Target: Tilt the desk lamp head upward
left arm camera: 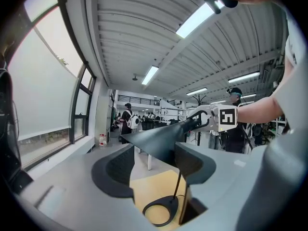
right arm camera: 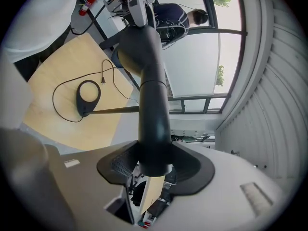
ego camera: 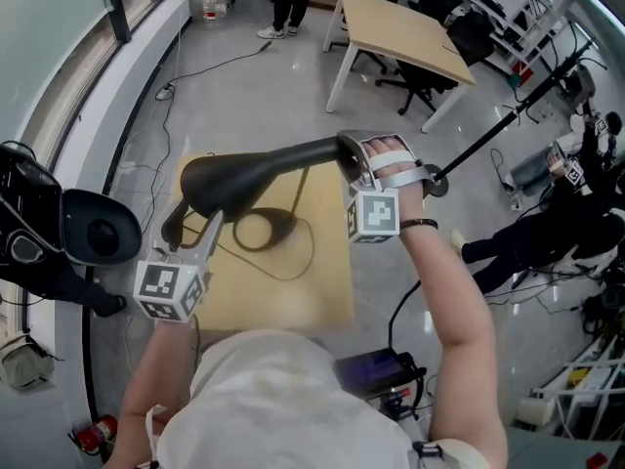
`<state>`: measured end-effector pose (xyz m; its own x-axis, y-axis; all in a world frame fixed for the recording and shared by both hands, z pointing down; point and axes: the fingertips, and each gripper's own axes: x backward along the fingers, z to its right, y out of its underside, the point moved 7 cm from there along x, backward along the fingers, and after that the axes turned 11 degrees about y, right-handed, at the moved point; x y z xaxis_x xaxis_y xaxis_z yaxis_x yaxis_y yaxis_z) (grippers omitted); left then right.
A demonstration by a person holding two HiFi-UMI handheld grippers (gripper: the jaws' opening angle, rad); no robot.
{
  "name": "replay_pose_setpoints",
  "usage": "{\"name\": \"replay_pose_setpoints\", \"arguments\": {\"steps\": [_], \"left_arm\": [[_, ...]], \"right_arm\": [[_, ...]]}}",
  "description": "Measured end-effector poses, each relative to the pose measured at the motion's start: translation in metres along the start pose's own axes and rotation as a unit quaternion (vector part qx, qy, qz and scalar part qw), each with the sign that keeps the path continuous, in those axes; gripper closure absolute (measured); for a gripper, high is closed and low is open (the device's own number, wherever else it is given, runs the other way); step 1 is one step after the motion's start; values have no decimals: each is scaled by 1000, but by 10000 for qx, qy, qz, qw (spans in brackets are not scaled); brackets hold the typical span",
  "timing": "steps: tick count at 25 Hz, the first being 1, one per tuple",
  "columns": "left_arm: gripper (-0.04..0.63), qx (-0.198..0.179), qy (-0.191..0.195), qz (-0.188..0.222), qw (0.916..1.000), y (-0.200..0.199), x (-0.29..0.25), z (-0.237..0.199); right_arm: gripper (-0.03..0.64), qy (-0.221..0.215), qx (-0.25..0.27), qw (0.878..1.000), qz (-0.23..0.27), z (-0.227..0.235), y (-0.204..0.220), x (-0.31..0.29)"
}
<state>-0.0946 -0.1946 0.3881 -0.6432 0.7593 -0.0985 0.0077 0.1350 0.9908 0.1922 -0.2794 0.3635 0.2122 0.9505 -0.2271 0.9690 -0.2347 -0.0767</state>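
A black desk lamp stands on the small wooden table (ego camera: 293,296). Its ring base (ego camera: 264,231) sits on the tabletop and a thin stem (right arm camera: 115,110) rises from it. The long lamp head (ego camera: 239,176) lies roughly level above the table. My right gripper (ego camera: 354,156) is shut on the narrow rear end of the lamp head (right arm camera: 154,124), with the pads (right arm camera: 190,165) pressing on both sides. My left gripper (ego camera: 195,234) is open at the wide front end. There the shade (left arm camera: 159,141) lies between the jaws, close to the right pad (left arm camera: 192,162), with a gap on the left side.
The lamp's cord (right arm camera: 60,88) loops over the tabletop. A black round dish on a stand (ego camera: 98,228) is at the left. A dark device (ego camera: 376,371) sits on the floor to the table's right, with a fire extinguisher (ego camera: 93,433) at lower left. A larger desk (ego camera: 400,27) and people stand farther off.
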Motion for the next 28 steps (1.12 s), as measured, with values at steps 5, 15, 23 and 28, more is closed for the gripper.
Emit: {"name": "replay_pose_setpoints", "arguments": {"steps": [5, 15, 23, 28], "left_arm": [[330, -96, -14, 39, 9999, -11, -3, -2], [339, -432, -112, 249, 9987, -64, -12, -2], [347, -635, -161, 344, 9973, -85, -15, -1], [353, -763, -134, 347, 9964, -97, -13, 1]], "right_arm": [[391, -26, -260, 9996, -49, -5, 2, 4], [391, -92, -977, 9952, -55, -2, 8, -4], [391, -117, -1455, 9893, -64, -6, 7, -4], [391, -213, -1709, 9850, -80, -12, 5, 0]]}}
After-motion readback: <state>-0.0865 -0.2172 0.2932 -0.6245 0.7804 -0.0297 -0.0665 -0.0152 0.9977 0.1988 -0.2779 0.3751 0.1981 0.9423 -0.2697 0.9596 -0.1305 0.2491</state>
